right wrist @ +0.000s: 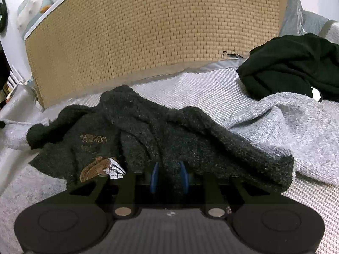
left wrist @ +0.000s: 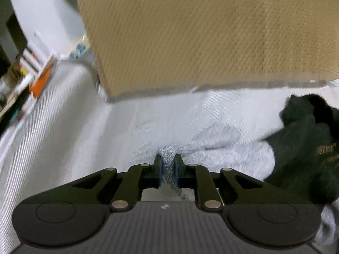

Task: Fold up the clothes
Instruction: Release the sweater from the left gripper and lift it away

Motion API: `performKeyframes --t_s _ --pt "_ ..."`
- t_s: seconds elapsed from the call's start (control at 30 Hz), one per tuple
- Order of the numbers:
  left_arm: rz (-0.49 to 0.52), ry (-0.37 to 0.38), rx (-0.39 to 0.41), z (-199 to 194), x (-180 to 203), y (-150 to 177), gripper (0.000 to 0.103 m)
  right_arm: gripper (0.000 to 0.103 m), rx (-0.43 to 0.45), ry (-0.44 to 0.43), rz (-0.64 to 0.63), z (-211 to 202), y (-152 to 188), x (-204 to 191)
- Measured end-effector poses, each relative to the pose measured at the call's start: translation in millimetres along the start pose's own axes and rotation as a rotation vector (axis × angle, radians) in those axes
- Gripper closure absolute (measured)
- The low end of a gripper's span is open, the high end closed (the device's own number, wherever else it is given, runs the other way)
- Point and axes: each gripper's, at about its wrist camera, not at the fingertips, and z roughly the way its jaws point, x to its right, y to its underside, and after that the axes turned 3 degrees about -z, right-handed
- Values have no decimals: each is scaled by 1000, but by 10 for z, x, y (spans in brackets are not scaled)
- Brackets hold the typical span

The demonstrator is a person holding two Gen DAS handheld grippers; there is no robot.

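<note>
Woven grey bedding point(right wrist: 201, 89) | tan headboard point(right wrist: 148, 31) behind | clothes strewn

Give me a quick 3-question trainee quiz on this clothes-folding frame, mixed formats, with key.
1. True or false: the left gripper is shut on a strip of light grey knit fabric.
2. Multiple choice: what sits between the pads of the right gripper?
A. the woven tan panel
B. the dark fuzzy garment
C. nothing
3. Fill in: the separate black garment lies at the upper ____ of the right wrist view, beyond the light grey garment.

Key
1. True. The blue pads pinch the grey knit.
2. B. The dark fabric fills the gap between the pads.
3. Right.
</note>
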Motion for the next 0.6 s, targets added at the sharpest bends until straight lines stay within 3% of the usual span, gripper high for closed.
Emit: performKeyframes --t_s 0.1,0.23,0.3,0.43,0.6 --pt "-82 37 -36 19 -182 108 89 77 -19 10 -18 25 18 -24" --pt "-99 37 -52 24 -319 204 87 77 -16 23 -26 1 17 -35" --pt "-117 45 -51 -15 -393 246 86 77 -21 26 -27 -1 15 -32" --pt "-138 -16 -15 -135 -581 292 87 77 -27 28 -30 -16 20 -19" --pt "-129 35 -6 -311 -585 364 86 77 -31 32 -39 -2 12 -36"
